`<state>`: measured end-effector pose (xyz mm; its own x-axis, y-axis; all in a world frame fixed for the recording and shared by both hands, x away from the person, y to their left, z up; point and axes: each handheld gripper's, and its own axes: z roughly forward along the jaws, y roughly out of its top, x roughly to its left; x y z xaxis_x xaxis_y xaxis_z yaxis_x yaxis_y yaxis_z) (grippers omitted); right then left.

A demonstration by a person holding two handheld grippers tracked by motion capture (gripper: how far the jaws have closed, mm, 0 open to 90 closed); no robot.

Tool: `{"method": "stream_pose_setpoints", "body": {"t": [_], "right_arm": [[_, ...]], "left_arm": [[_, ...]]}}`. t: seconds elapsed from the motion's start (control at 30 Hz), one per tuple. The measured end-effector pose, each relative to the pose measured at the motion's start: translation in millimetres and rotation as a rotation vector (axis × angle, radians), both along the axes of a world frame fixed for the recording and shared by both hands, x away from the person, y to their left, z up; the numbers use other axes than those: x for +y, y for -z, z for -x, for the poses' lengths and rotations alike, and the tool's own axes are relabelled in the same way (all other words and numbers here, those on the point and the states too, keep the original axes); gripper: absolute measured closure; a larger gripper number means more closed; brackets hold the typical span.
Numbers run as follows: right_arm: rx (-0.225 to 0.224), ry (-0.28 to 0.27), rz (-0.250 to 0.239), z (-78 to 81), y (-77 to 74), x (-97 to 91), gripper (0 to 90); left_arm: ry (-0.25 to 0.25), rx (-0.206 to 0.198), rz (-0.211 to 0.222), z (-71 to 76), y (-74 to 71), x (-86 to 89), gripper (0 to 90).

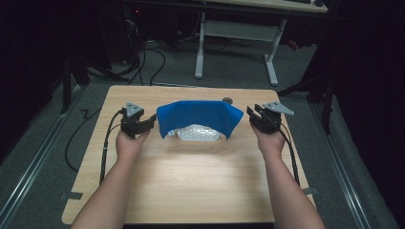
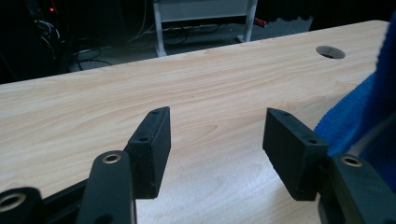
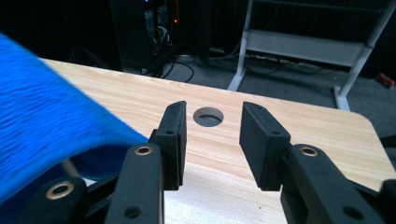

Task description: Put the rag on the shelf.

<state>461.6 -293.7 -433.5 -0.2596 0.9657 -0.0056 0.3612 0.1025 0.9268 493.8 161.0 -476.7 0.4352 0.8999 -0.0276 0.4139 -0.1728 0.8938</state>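
On the table (image 1: 191,167), blue cloth (image 1: 198,114) lies between both empty, parted grippers.

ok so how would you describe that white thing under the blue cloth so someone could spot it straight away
Start at the wooden table and look to its middle, between the two hand-held grippers. A blue cloth is draped there, and poking out below its front edge is a white perforated plastic basket. It is the only white, hole-patterned thing on the tabletop.
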Motion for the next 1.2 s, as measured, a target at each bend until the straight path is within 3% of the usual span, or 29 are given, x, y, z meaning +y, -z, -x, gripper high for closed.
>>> {"method": "stream_pose_setpoints", "body": {"t": [0.2, 0.3, 0.33, 0.37, 0.4, 0.43, 0.53, 0.57, 0.6, 0.63, 0.67, 0.7, 0.9, 0.93, 0.97, 1.0, 1.03, 1.07, 1.13, 1.2], "right_arm": [[-0.018, -0.001, 0.002, 19.2, 3.6, -4.3, 58.1], [-0.015, -0.014, 0.055, 35.0, 7.4, -4.9, 53.2], [-0.015, -0.014, 0.055, 35.0, 7.4, -4.9, 53.2], [-0.02, -0.019, 0.08, 45.0, 8.5, -3.3, 48.0], [-0.02, -0.019, 0.08, 45.0, 8.5, -3.3, 48.0], [-0.034, -0.045, 0.102, 54.6, 10.5, -1.3, 45.7], [-0.056, -0.052, 0.115, 67.5, 13.6, 1.9, 43.9], [-0.037, -0.069, 0.132, 75.4, 15.5, 4.8, 41.3], [-0.037, -0.069, 0.132, 75.4, 15.5, 4.8, 41.3], [-0.049, -0.089, 0.14, 86.4, 18.5, 8.5, 41.0], [-0.049, -0.089, 0.14, 86.4, 18.5, 8.5, 41.0], [-0.06, -0.095, 0.15, 97.7, 21.0, 11.6, 40.5], [-0.05, -0.122, 0.153, 127.5, 36.0, 17.9, 37.6], [-0.044, -0.121, 0.154, 132.9, 39.2, 18.6, 37.5], [-0.044, -0.122, 0.155, 150.7, 51.0, 17.8, 37.3], [-0.044, -0.122, 0.155, 150.7, 51.0, 17.8, 37.3], [-0.029, -0.13, 0.151, 170.4, 67.4, 14.5, 40.2], [-0.029, -0.13, 0.151, 170.4, 67.4, 14.5, 40.2], [0.029, -0.168, 0.169, 179.9, 75.0, 13.0, 38.8], [0.033, -0.165, 0.163, 185.2, 76.8, 11.3, 38.9]], "left_arm": [[-0.001, 0.004, -0.004, 18.7, 3.3, 5.4, 42.6], [0.022, 0.002, -0.004, 40.7, 7.5, 4.6, 42.5], [0.022, 0.002, -0.004, 40.7, 7.5, 4.6, 42.6], [0.031, 0.008, -0.016, 52.3, 10.8, 3.2, 42.6], [0.031, 0.008, -0.016, 52.3, 10.8, 3.2, 42.7], [0.039, 0.015, -0.016, 57.7, 12.6, 2.3, 42.8], [0.062, 0.019, -0.046, 74.4, 16.8, -1.7, 42.6], [0.076, 0.025, -0.027, 83.9, 18.8, -2.1, 42.7], [0.076, 0.025, -0.027, 83.9, 18.8, -2.1, 42.8], [0.084, 0.03, -0.021, 94.4, 20.8, -2.9, 43.0], [0.084, 0.03, -0.021, 94.4, 20.8, -2.9, 43.1], [0.101, 0.023, -0.022, 106.5, 22.5, -3.6, 43.1], [0.135, 0.027, -0.005, 137.9, 26.6, -5.0, 42.7], [0.147, 0.033, 0.012, 149.1, 28.4, -4.9, 42.8], [0.17, 0.056, 0.001, 168.2, 32.0, -7.4, 42.5], [0.17, 0.056, 0.001, 168.2, 32.0, -7.4, 42.3], [0.184, 0.064, -0.024, 183.5, 34.4, -9.4, 42.1], [0.184, 0.064, -0.024, 183.5, 34.4, -9.4, 42.0], [0.197, 0.061, -0.043, 193.9, 35.5, -12.5, 41.7], [0.199, 0.058, -0.042, 193.4, 34.6, -14.0, 41.4]]}}
